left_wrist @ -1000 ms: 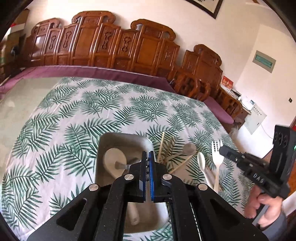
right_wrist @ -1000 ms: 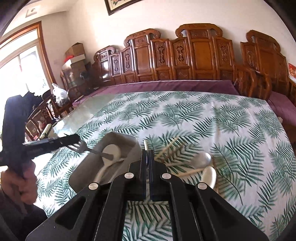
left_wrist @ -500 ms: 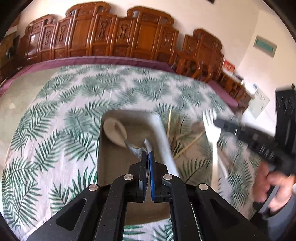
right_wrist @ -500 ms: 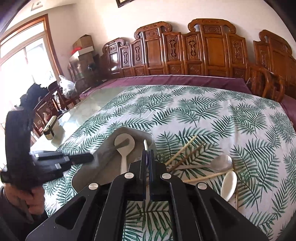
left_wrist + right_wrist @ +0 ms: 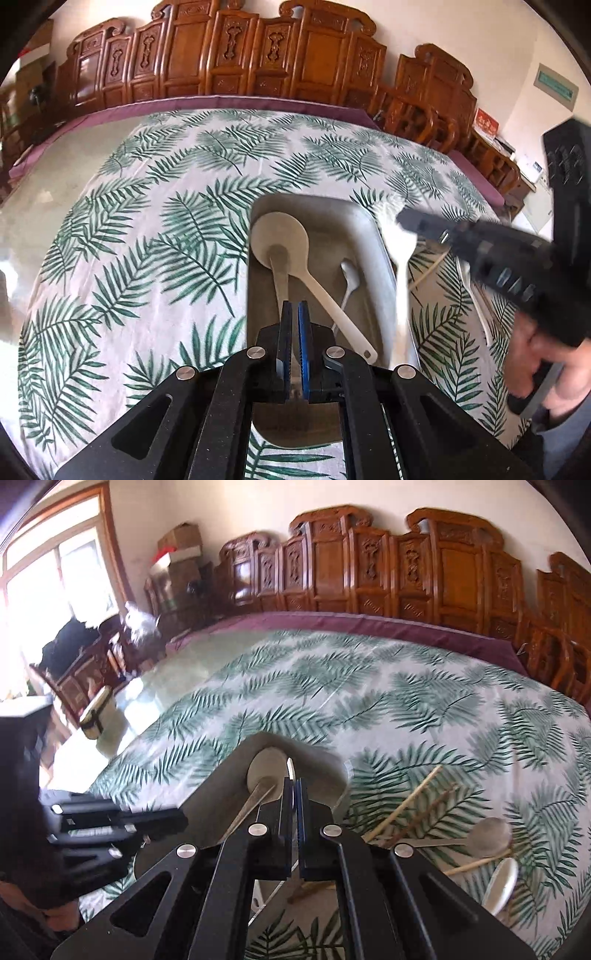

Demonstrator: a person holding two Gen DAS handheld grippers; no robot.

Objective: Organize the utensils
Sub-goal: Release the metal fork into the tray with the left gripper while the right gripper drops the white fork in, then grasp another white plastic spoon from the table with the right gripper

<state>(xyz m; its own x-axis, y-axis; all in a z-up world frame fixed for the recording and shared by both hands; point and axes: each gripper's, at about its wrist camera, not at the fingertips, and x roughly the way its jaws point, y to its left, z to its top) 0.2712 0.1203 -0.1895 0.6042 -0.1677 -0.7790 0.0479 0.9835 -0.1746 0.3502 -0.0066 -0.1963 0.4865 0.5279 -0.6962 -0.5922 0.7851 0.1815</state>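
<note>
my right fingers (image 5: 404, 223), clamped on the white fork (image 5: 400, 273), have swung over the grey tray (image 5: 369, 229)'s edge, while my left fingers (image 5: 291, 314) pinch a metal utensil's handle (image 5: 281, 284) lower inside, so both look close to release.

Daylit room, bright overall. Main source: window (image 5: 55, 587) at left of the right wrist view, blown out to white, no detail in the panes. Glare spreads from it over the bare glossy strip of the table (image 5: 155, 698). Same sheen on the table's left edge in the left wrist view.

Strong fisheye bend in both views: chairs (image 5: 229, 59) curve along the top, dark vignette at the corners.

Motion blur: the right tool (image 5: 410, 225) and white fork (image 5: 400, 258) smeared in the left wrist view; the whole right wrist view soft, cloth (image 5: 406, 701) pattern streaked. Left tool (image 5: 291, 314) sharp, casting a soft shadow into the tray (image 5: 365, 236).
</note>
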